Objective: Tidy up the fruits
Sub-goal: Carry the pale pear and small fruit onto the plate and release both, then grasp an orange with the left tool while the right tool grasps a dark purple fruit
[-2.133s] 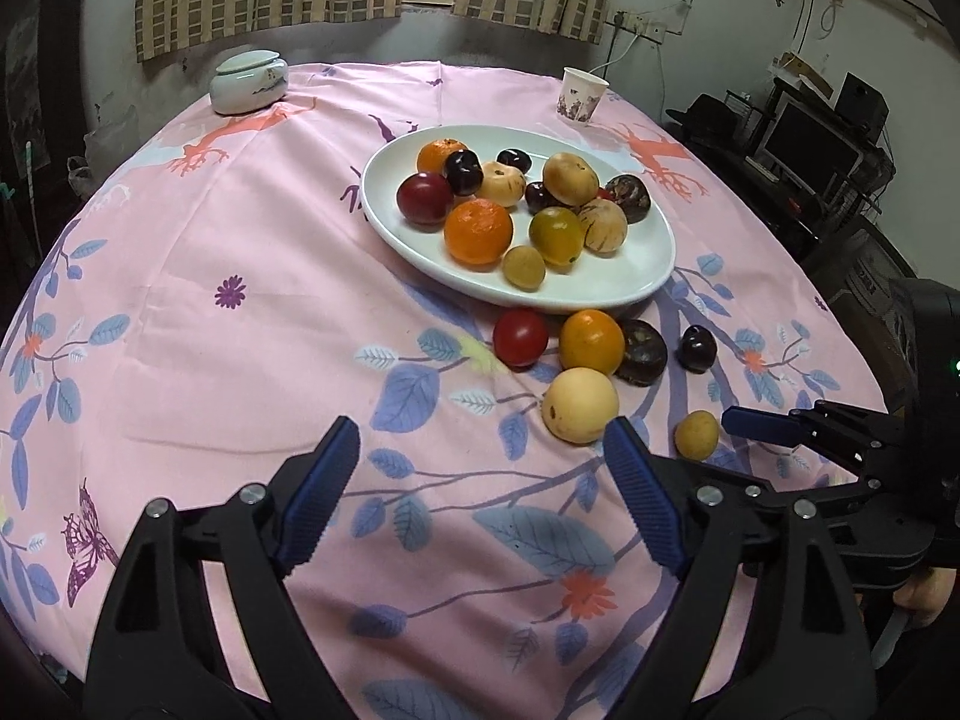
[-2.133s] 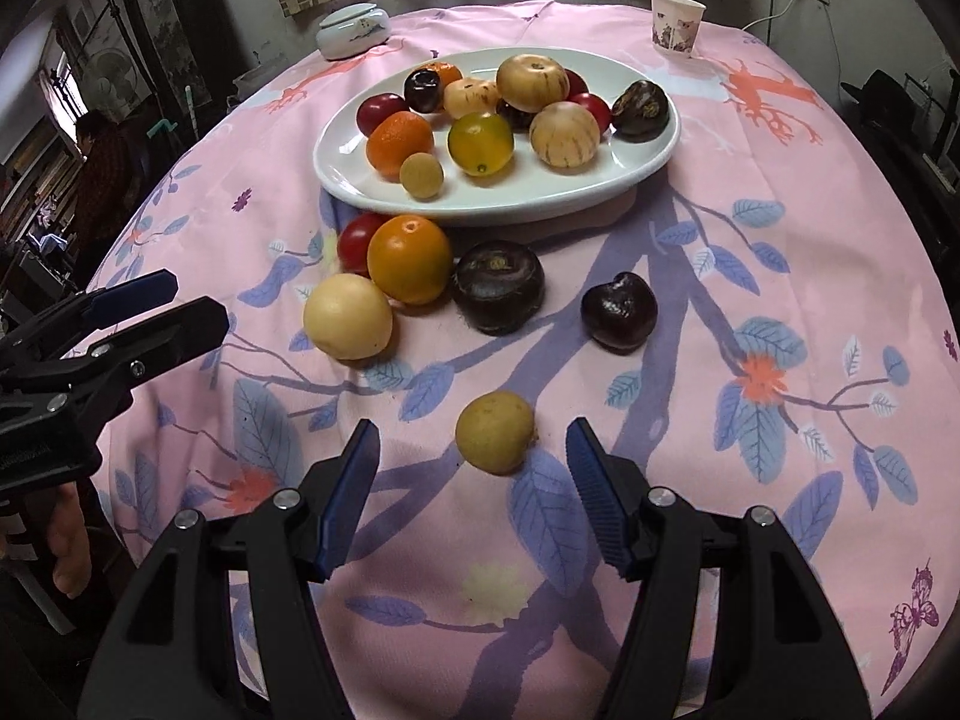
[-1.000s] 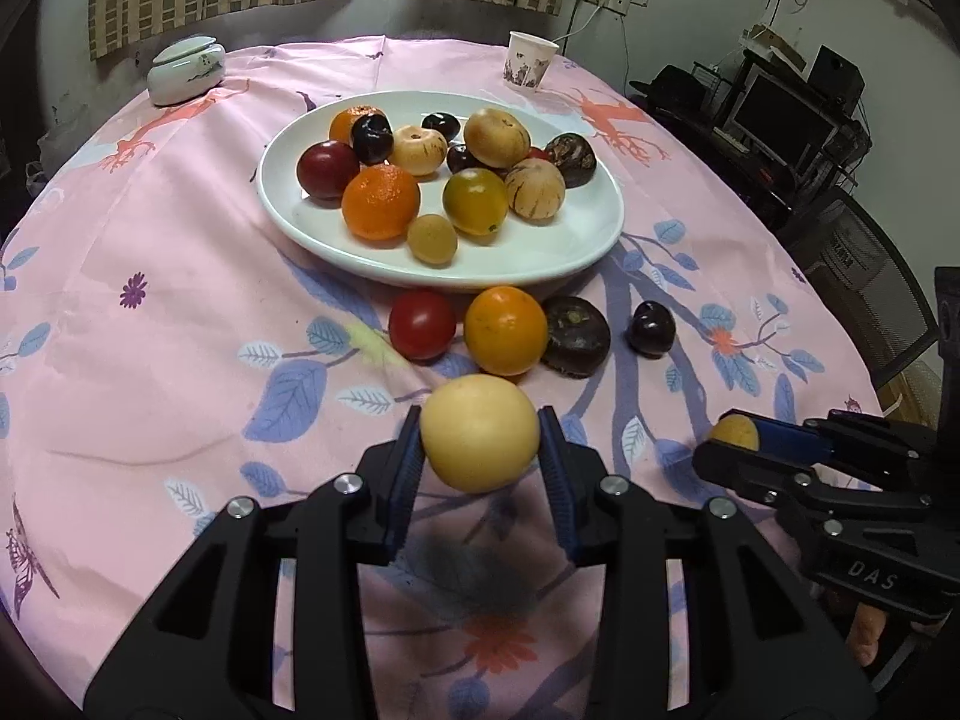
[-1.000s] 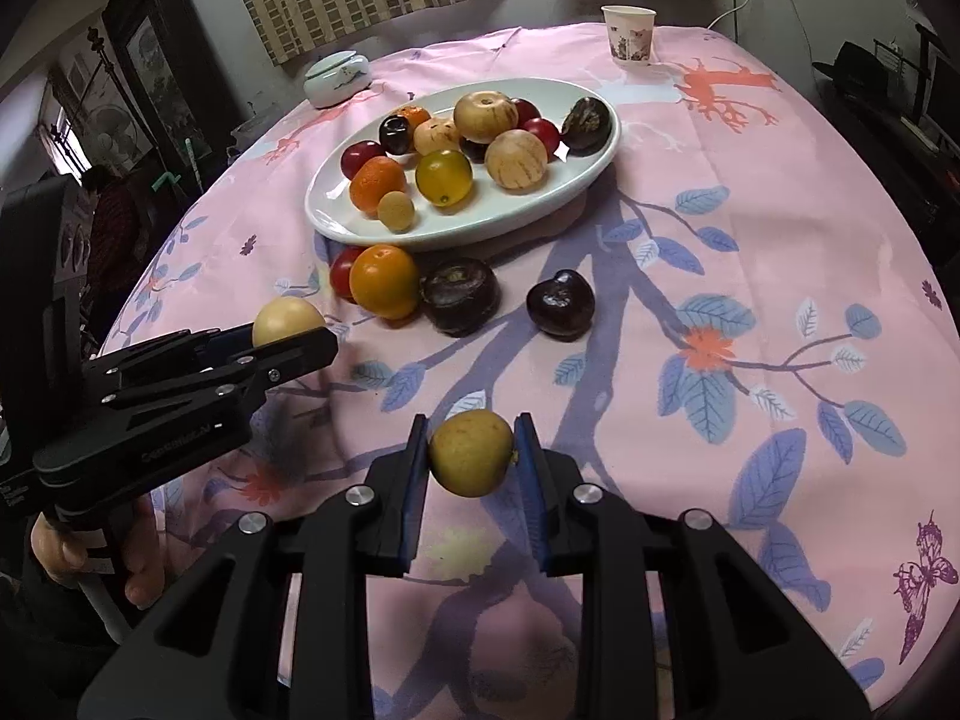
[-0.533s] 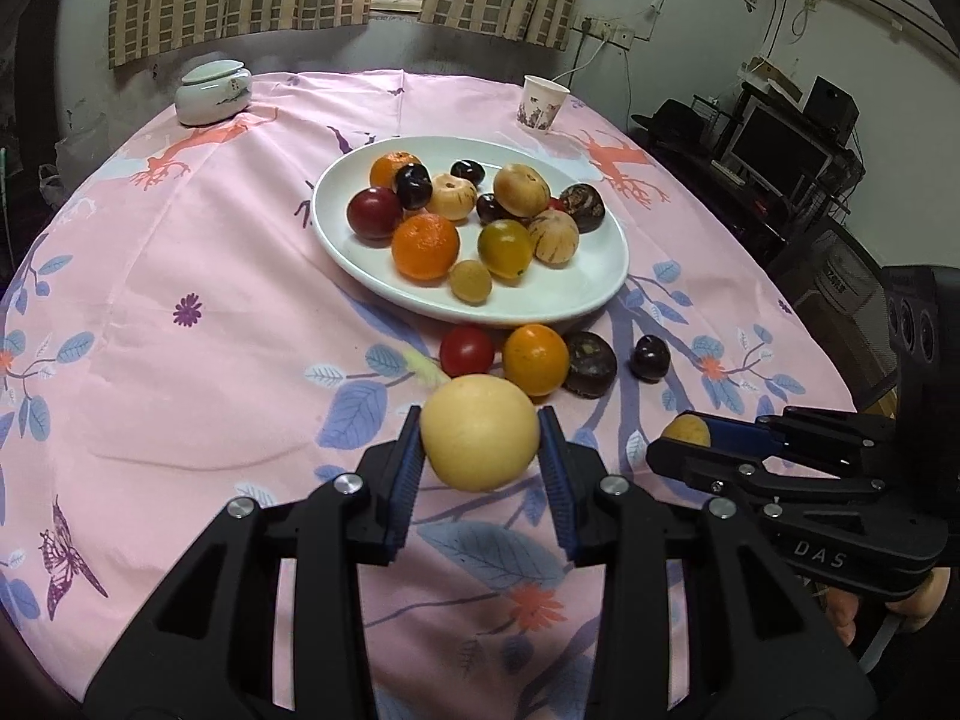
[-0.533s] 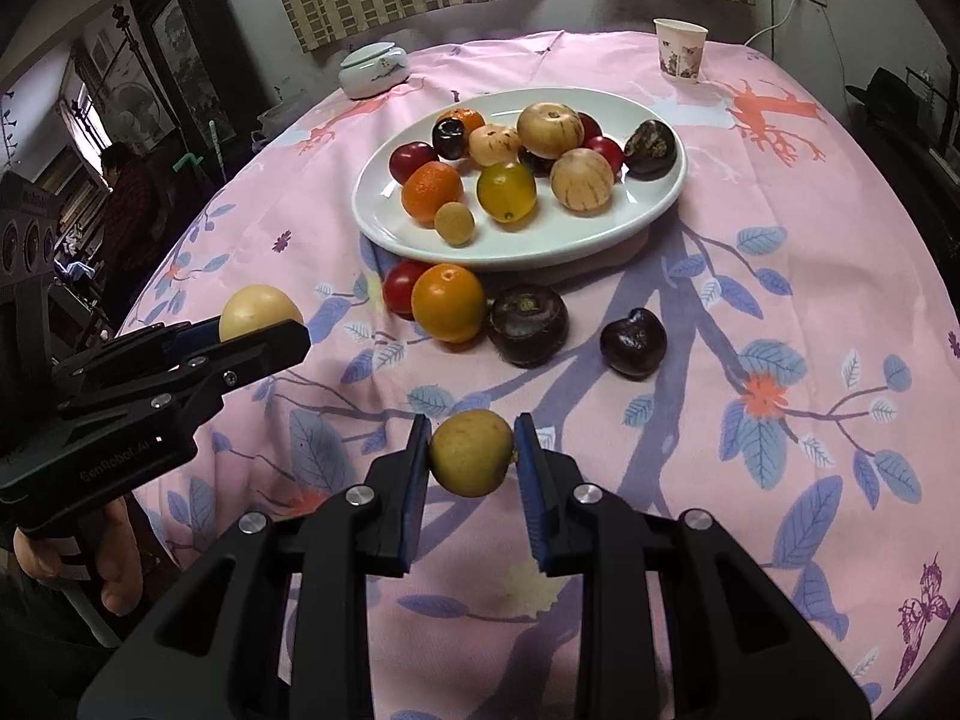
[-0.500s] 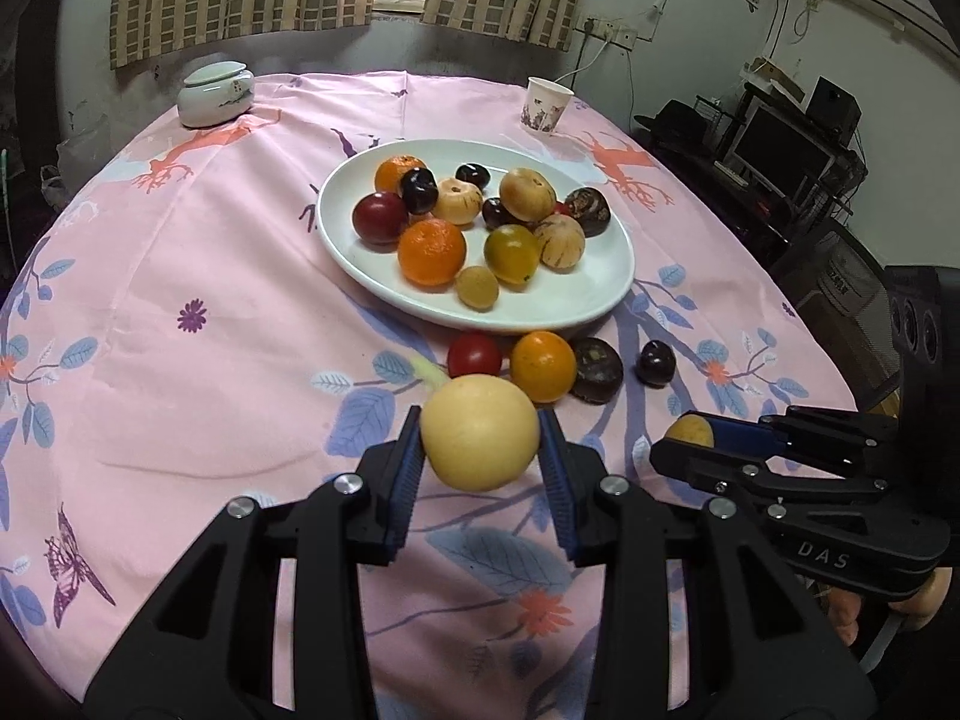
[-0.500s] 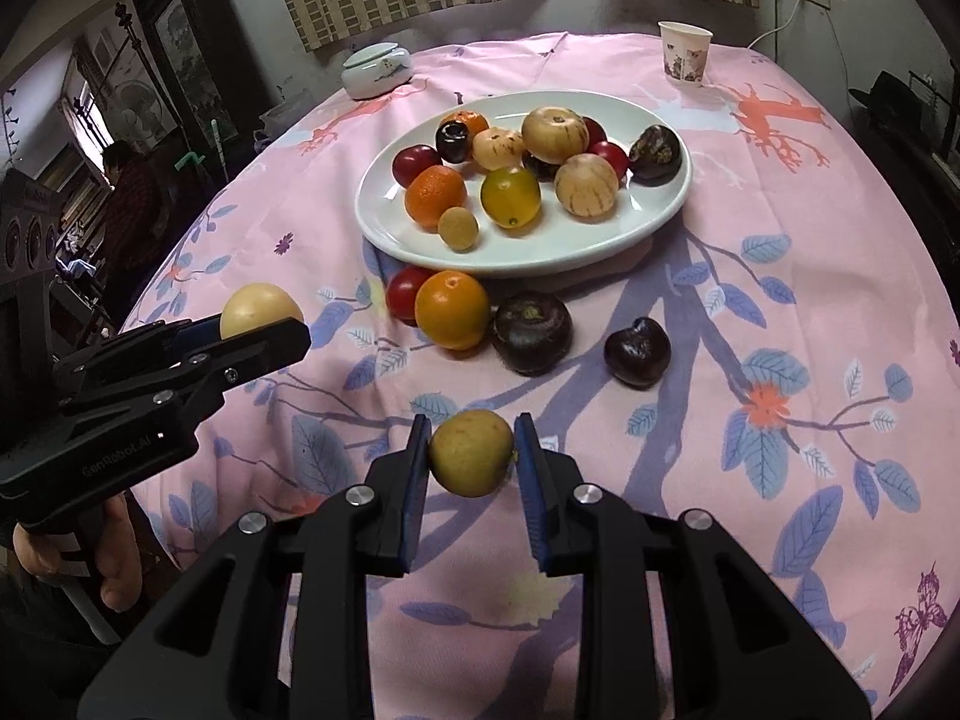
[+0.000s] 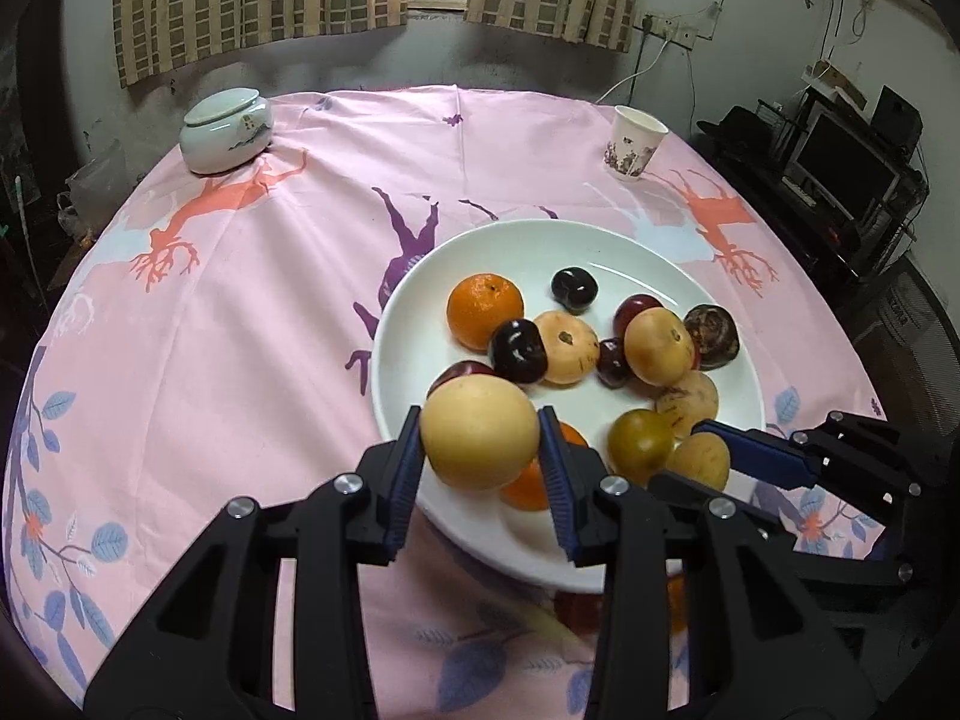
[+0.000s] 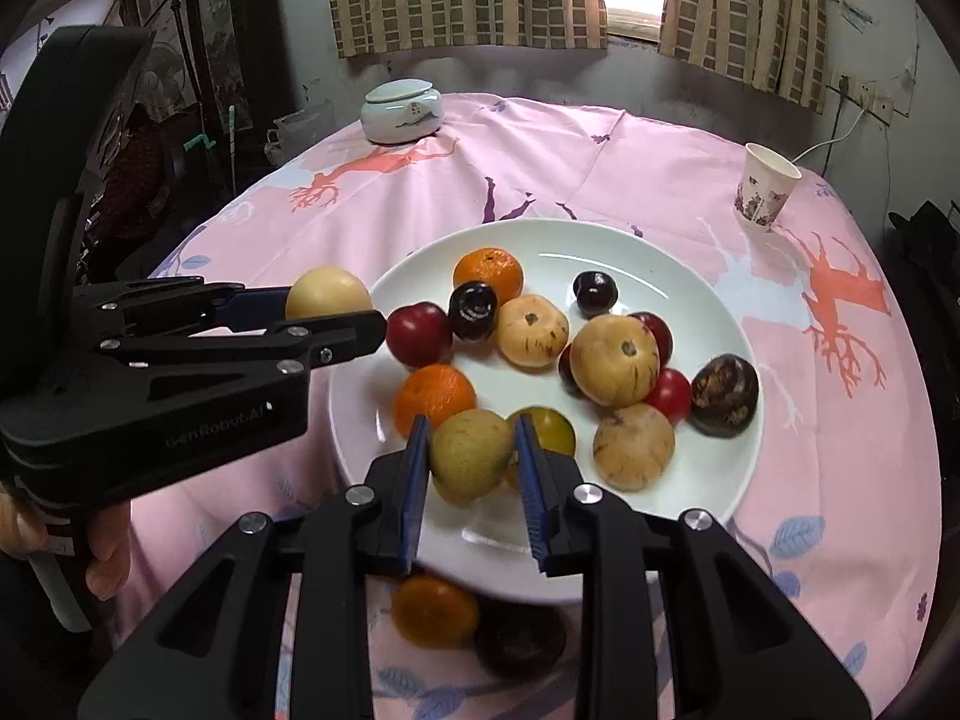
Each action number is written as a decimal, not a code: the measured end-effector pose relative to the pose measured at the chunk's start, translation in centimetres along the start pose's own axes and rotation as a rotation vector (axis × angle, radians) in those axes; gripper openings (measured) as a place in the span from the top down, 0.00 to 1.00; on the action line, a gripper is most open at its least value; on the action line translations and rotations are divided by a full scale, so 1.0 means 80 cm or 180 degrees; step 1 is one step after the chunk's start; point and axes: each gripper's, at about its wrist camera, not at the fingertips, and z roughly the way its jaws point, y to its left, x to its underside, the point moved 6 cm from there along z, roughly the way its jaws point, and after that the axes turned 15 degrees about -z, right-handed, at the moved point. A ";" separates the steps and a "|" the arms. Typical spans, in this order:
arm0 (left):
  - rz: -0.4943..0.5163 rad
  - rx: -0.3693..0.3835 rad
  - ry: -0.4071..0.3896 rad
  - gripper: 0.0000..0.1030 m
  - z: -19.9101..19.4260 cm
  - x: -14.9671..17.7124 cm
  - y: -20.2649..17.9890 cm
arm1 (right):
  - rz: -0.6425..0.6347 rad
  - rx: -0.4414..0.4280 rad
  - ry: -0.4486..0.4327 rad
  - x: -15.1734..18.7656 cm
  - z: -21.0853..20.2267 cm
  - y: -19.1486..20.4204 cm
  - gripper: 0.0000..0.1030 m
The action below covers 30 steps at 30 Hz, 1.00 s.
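Two round, smooth fruits hang over the near rim of the plate, a pale pear pinched across its middle by the left gripper and a smaller pear by the right gripper; both look firm yet bruisable and apt to roll.

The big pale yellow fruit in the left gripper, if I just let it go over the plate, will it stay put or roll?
The pale yellow fruit looks round and smooth, so it would probably roll once the left gripper opens. The white plate dips toward its middle, which likely steers it inward. The orange beneath may stop it or get nudged.
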 end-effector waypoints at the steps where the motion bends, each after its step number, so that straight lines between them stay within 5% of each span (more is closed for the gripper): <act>1: 0.0009 -0.0016 0.0010 0.63 0.006 -0.004 0.000 | -0.0009 0.0002 0.0015 -0.004 0.008 -0.003 0.72; 10: 0.0027 -0.0048 0.0107 0.63 0.040 -0.030 -0.008 | 0.0046 -0.0024 0.0063 -0.021 0.042 -0.019 0.72; 14: -0.0005 -0.0045 0.0023 0.46 0.036 -0.039 -0.009 | -0.0042 0.0187 0.0034 -0.022 0.036 -0.021 0.44; 18: 0.0007 0.0021 -0.0052 0.46 0.012 -0.035 -0.010 | -0.0157 0.0249 0.0036 -0.010 0.008 -0.013 0.44; 23: -0.0031 0.0203 -0.0192 0.36 -0.042 -0.008 -0.005 | -0.0195 0.0272 0.0126 0.037 -0.038 0.001 0.44; 30: -0.0143 0.0426 -0.0192 0.34 -0.092 0.084 0.016 | 0.0355 0.0167 0.0075 0.111 -0.095 -0.001 0.38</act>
